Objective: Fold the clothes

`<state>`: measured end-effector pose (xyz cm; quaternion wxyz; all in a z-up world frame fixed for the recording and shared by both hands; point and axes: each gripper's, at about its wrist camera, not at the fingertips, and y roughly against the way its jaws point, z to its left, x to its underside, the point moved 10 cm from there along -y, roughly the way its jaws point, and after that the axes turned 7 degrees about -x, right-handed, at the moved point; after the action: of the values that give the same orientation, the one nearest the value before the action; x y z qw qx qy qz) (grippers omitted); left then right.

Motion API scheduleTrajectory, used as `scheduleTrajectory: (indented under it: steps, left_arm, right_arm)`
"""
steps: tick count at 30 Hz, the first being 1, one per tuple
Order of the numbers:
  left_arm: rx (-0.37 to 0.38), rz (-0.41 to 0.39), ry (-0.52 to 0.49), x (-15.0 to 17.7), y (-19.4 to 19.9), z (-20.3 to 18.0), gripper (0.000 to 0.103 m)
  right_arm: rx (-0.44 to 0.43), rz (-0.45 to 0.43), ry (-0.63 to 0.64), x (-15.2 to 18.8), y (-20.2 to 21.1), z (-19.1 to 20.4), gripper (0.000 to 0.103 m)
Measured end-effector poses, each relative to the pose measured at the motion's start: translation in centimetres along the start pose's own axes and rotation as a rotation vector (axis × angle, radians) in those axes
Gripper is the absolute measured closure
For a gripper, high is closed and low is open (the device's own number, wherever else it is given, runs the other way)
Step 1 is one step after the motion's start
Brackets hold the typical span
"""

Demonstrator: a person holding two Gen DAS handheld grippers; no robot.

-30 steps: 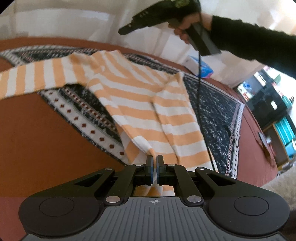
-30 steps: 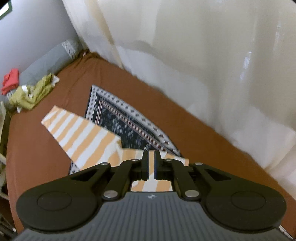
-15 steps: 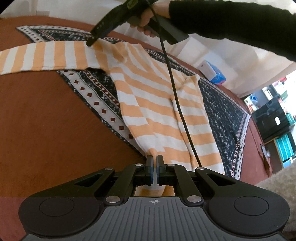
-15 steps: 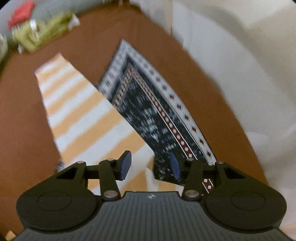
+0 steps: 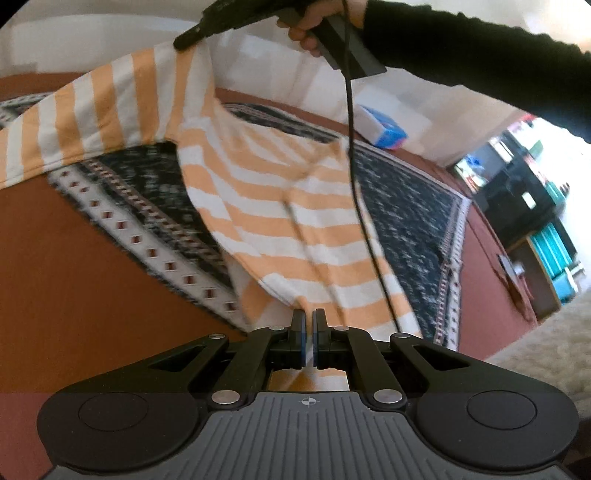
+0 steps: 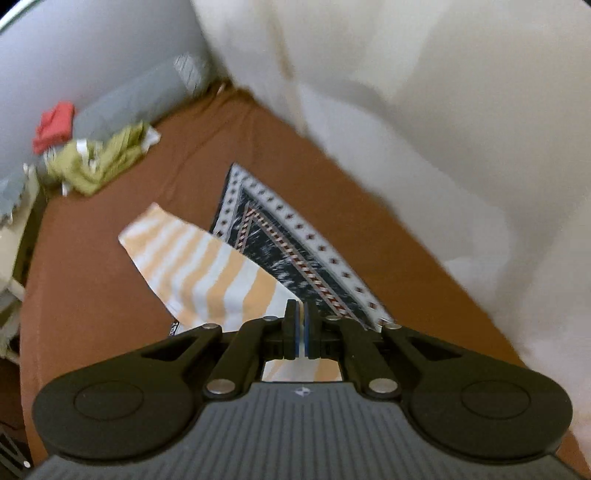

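The left gripper [image 5: 308, 325] is sitting nearest, its fingers [image 5: 297, 328] pinching the near hem of the orange-and-white striped shirt [image 5: 280, 206]. The shirt is lying over a dark patterned rug [image 5: 406, 199], which is spread on a rust-brown bed cover [image 5: 74, 288]. Farther off, the right gripper [image 5: 184, 41] is lifting the shirt's shoulder off the rug, so the cloth is hanging in a slope; a hand [image 5: 321, 22] in a black sleeve [image 5: 480, 55] is holding it, and a black cable [image 5: 354, 184] is drooping across the stripes. In the right wrist view the fingers [image 6: 291, 325] are pressing on striped cloth, and one sleeve [image 6: 192, 266] is trailing out flat over the cover. A blue box [image 5: 384, 131] is resting at the far right edge, by pale curtains [image 6: 406, 110]. At the far left, crumpled green [image 6: 99, 162] and red clothes [image 6: 53, 125] are lying near a grey bolster [image 6: 140, 96].
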<state>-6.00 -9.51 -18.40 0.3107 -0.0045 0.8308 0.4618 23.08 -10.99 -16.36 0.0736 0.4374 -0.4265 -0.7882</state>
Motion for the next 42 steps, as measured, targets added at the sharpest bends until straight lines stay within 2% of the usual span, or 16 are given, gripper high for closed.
scheduleTrajectory:
  steps: [3, 6, 12, 15, 17, 22, 26, 28, 30, 32, 34, 35, 36, 37, 40, 42]
  left_arm:
    - [0.033, 0.021, -0.028, 0.3, -0.7, -1.8, 0.103]
    - [0.053, 0.062, -0.037, 1.1, -2.1, -3.2, 0.103]
    - [0.02, 0.145, -0.04, 3.0, -5.3, -3.7, 0.103]
    - [0.006, 0.162, -0.044, 3.5, -5.9, -3.8, 0.103]
    - [-0.004, 0.168, -0.047, 3.8, -6.0, -3.8, 0.103]
    - [-0.033, 0.151, -0.029, 3.8, -5.6, -3.5, 0.103]
    - [-0.053, 0.138, -0.024, 3.9, -5.0, -3.2, 0.103]
    - [-0.058, 0.148, -0.022, 4.2, -5.1, -3.1, 0.102]
    - [-0.059, 0.168, -0.025, 4.7, -5.6, -3.1, 0.079]
    - [-0.059, 0.18, -0.029, 5.0, -5.9, -3.2, 0.079]
    - [-0.063, 0.149, -0.029, 4.6, -4.7, -3.4, 0.074]
    - [-0.064, 0.134, -0.029, 4.4, -4.2, -3.5, 0.067]
    - [-0.066, 0.118, -0.03, 4.1, -3.6, -3.6, 0.061]
    - [-0.068, 0.103, -0.03, 3.9, -3.0, -3.7, 0.059]
    - [-0.079, 0.051, -0.027, 3.1, -1.0, -3.9, 0.056]
    - [-0.112, 0.004, -0.001, 2.3, 0.7, -2.7, 0.049]
  right_arm:
    - [0.023, -0.03, -0.029, 2.2, 2.7, -1.6, 0.1]
    - [0.061, -0.023, -0.082, 5.7, 4.1, -3.5, 0.1]
    - [0.148, 0.029, -0.201, 13.0, 4.1, -7.0, 0.1]
    - [0.178, 0.031, -0.255, 15.4, 4.0, -7.9, 0.1]
    - [0.185, -0.001, -0.295, 16.1, 4.4, -8.2, 0.1]
    - [0.168, -0.153, -0.383, 15.8, 7.2, -8.0, 0.1]
    - [0.162, -0.206, -0.416, 16.5, 8.8, -7.6, 0.1]
    - [0.19, -0.176, -0.418, 17.4, 8.4, -7.6, 0.1]
    - [0.239, -0.115, -0.411, 18.5, 7.5, -7.9, 0.1]
    - [0.293, -0.067, -0.408, 19.5, 6.5, -7.9, 0.099]
    - [0.337, -0.048, -0.409, 19.9, 6.0, -7.7, 0.09]
    - [0.361, -0.062, -0.405, 19.6, 6.5, -7.4, 0.085]
    - [0.385, -0.077, -0.4, 19.3, 6.9, -7.1, 0.072]
    - [0.392, -0.096, -0.395, 19.1, 7.5, -6.4, 0.067]
    - [0.349, -0.166, -0.379, 18.6, 9.8, -2.9, 0.063]
    - [0.319, -0.213, -0.369, 18.4, 11.3, -0.6, 0.062]
